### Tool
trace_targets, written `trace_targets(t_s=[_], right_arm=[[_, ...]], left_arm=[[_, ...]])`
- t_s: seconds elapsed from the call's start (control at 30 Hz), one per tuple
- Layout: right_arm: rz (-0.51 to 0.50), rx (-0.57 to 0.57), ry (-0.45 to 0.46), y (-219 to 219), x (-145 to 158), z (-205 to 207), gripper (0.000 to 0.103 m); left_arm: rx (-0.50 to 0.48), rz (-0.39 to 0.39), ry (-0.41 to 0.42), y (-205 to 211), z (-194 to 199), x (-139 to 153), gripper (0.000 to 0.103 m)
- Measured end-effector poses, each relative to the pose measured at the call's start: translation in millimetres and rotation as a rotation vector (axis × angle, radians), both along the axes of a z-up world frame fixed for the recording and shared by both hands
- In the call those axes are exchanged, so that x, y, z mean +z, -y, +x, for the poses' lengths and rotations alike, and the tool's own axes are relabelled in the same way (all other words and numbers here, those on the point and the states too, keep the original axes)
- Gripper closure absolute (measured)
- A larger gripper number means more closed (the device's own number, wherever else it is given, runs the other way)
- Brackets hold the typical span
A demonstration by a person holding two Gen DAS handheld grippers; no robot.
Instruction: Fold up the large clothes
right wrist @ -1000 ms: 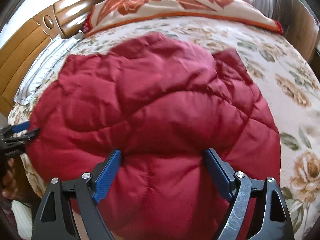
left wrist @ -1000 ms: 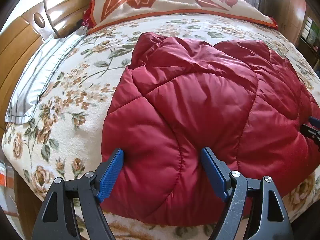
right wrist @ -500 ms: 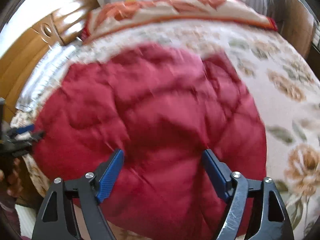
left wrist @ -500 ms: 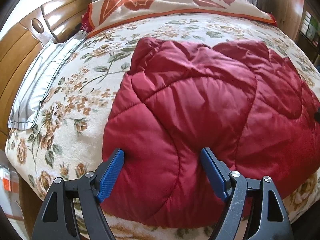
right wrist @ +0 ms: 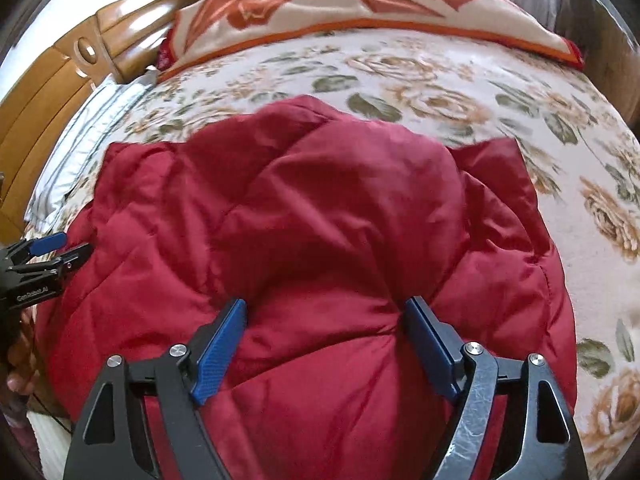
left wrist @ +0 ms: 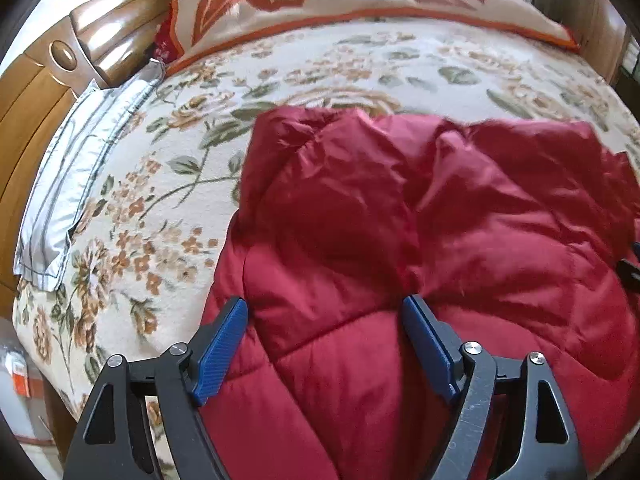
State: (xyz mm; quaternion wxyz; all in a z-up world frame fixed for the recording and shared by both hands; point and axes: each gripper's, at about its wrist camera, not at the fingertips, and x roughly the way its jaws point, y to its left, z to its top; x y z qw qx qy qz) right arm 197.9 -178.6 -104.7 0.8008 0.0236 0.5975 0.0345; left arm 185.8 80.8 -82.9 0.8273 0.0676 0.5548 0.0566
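Observation:
A red quilted puffer jacket (left wrist: 420, 240) lies bunched in a folded heap on the near side of a floral bed (left wrist: 192, 184). It also fills the middle of the right wrist view (right wrist: 320, 220). My left gripper (left wrist: 324, 328) is open, its blue pads spread over the jacket's near left part. My right gripper (right wrist: 326, 328) is open too, its pads spread over the jacket's near middle. The left gripper shows at the left edge of the right wrist view (right wrist: 60, 248). No cloth is pinched between either pair of pads.
A striped grey pillow (left wrist: 80, 176) lies along the wooden headboard (left wrist: 60, 64) at the left. An orange-and-cream blanket (left wrist: 340, 0) lies folded along the far side of the bed. The bed's near edge runs just under both grippers.
Both grippers have come closer and lower over the jacket. The jacket's far edge now lies nearer and flatter, with more floral cover showing beyond it. Both stay open.

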Motion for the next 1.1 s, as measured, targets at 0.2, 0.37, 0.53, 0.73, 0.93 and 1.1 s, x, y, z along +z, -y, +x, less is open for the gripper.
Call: trace_targets(t_s=[0.2,0.37,0.53,0.73,0.93,1.1], right_arm=[[0.011,-0.033,-0.008,8.1,-2.0,4.4,0.022],[0.027,-0.044,0.043,7.5,18.9,-4.8,0.023],[0.035,-0.027,0.080,2.8,41.6,-25.4,0.023],[0.028,-0.004,0.106,-0.6,58.2,-64.7,0.022],[0.045,0.011,0.110,-5.1,68.5,-91.4,0.021],[0.019,0.017,0.060,-5.2,49.9,-104.1,0.021]], left_arm=[[-0.003,0.019,0.001,3.0,6.5,2.1,0.022],[-0.004,-0.002,0.023,0.2,-14.7,17.6,0.023],[-0.022,0.012,0.057,5.7,-45.5,33.7,0.023],[-0.045,0.024,0.076,14.3,-83.4,45.3,0.023],[-0.076,0.013,0.076,23.3,-111.6,52.9,0.023],[-0.122,0.025,0.048,28.7,-128.3,40.0,0.022]])
